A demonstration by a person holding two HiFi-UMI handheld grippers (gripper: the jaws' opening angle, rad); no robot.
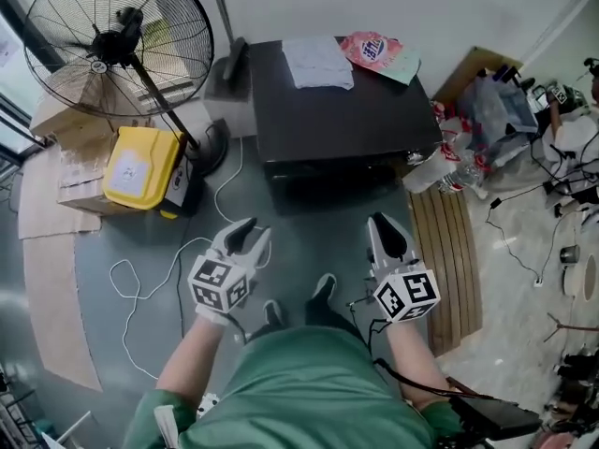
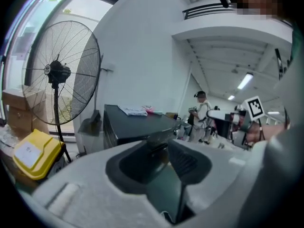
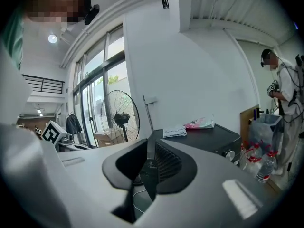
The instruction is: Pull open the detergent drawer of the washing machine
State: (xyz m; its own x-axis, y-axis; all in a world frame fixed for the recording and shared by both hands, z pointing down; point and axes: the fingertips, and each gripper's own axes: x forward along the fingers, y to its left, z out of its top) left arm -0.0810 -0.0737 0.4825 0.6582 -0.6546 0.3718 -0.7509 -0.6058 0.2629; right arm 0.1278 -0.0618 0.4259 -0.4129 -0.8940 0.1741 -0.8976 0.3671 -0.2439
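Fingers (image 2: 187, 163) of the left gripper (image 1: 251, 232) were seen partly apart, with nothing held between them. On the right gripper (image 1: 386, 227) the fingers (image 3: 166, 163) were likewise parted by a narrow gap and empty. Both grippers were held short of the washing machine (image 1: 342, 110), well clear of its front.

In no view was the detergent drawer made out. From the head view the front panel was hidden under the top's edge, and only a knob (image 3: 230, 154) was shown in the right gripper view.

Risks as judged:
- With the drawer pull unsighted, the wrong feature (the knob or a panel edge) could be grabbed.
- If the jaws were not widened, the drawer lip could be missed or pinched shallow, and the grip lost on the pull.
- If the machine were jerked, the cloth (image 1: 318, 62) and detergent packet (image 1: 379, 52) on top could be shaken off.
- On approach, the cable (image 1: 217, 193) on the floor could be snagged underfoot.
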